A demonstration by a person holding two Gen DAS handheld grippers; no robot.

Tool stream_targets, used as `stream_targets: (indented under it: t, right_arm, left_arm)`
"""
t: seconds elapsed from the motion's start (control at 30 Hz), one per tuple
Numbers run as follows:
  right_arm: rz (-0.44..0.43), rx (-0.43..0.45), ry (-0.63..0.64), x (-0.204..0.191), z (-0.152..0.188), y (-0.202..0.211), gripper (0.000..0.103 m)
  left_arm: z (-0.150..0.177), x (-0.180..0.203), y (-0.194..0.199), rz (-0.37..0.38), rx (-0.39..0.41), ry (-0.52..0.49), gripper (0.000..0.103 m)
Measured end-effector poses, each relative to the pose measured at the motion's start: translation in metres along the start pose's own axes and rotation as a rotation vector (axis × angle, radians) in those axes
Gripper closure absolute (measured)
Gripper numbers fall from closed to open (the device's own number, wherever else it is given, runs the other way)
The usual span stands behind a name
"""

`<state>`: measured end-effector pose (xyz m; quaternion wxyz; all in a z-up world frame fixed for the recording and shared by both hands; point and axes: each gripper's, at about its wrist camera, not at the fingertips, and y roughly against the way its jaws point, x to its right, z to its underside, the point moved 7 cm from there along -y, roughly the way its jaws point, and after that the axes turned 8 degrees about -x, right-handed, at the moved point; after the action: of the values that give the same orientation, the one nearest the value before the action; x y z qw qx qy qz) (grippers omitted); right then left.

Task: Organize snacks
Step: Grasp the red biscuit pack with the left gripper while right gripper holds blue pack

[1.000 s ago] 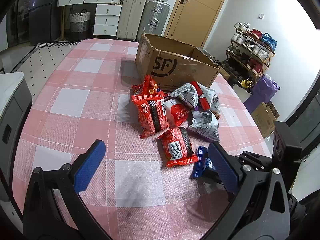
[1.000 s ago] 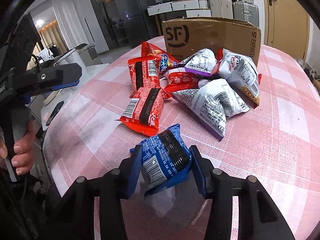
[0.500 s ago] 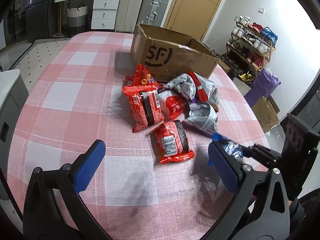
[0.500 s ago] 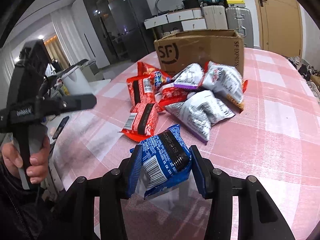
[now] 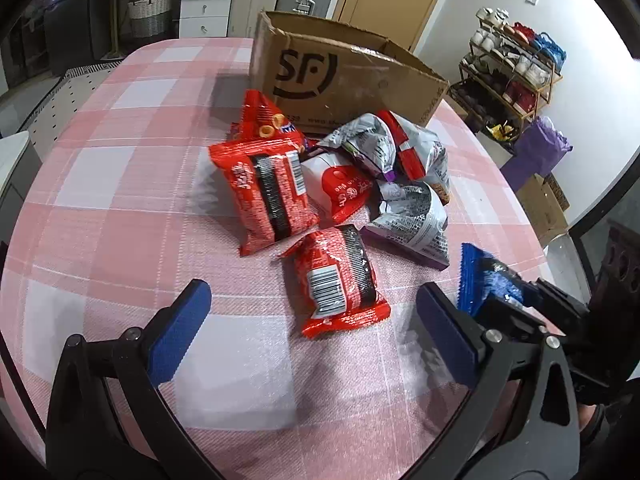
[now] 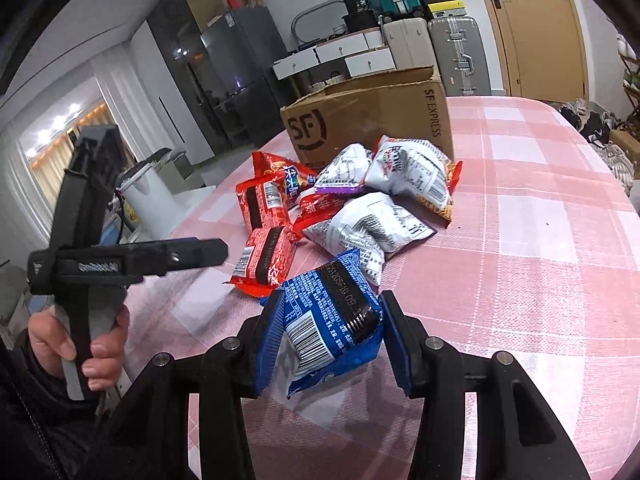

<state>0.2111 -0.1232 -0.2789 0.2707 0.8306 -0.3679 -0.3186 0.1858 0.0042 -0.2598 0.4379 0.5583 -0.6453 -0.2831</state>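
Blue snack pack (image 6: 328,320) pinched tight in the right gripper (image 6: 328,336), up off the counter (image 6: 540,264), near the front edge. Left gripper (image 5: 308,320) wide open, holding nothing, low over the front of the counter, with the nearest red snack pack (image 5: 336,280) lying just ahead between its two sides. Cardboard box (image 5: 340,76) at the back of the counter, top open; inside too hidden to tell what is in it. Heap of red and silver snack packs (image 5: 384,168) on the cloth right in front of the box, some on top of each other.

Looks like an early part of the job: one pack picked up, not put away yet, and all the rest waiting on the counter.

Compared with a second ago: blue pack lifted higher and tipped a little, same tight hold. Left gripper lower and closer to the heap, just as wide open. Heap and box in the same spots.
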Motion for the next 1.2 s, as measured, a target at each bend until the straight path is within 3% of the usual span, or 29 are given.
stream_targets:
  t: [0.5,0.63,0.73,0.83,0.9,0.97,1.2]
  right_arm:
    - [-0.012,0.033,-0.035,0.014,0.002,0.016,0.055]
    - [-0.016,0.032,-0.043,0.019,0.002,0.015,0.055]
    - [-0.016,0.033,-0.046,0.020,0.002,0.015,0.055]
    - [-0.015,0.032,-0.047,0.020,0.003,0.015,0.055]
    - [-0.015,0.033,-0.049,0.020,0.003,0.015,0.055]
    - [-0.014,0.033,-0.048,0.020,0.003,0.016,0.055]
    - [-0.010,0.032,-0.037,0.016,0.002,0.018,0.055]
  left_arm:
    - [-0.020,0.027,-0.049,-0.053,-0.052,-0.028,0.001]
    - [-0.023,0.026,-0.053,-0.080,-0.034,-0.014,0.003]
    - [-0.026,0.028,-0.058,-0.106,-0.034,-0.029,0.009]
    - [-0.027,0.029,-0.062,-0.103,-0.048,-0.040,0.023]
    - [-0.024,0.030,-0.064,-0.090,-0.067,-0.051,0.045]
    - [-0.024,0.034,-0.063,-0.069,-0.063,-0.077,0.061]
    - [-0.019,0.047,-0.044,-0.020,-0.027,-0.115,0.061]
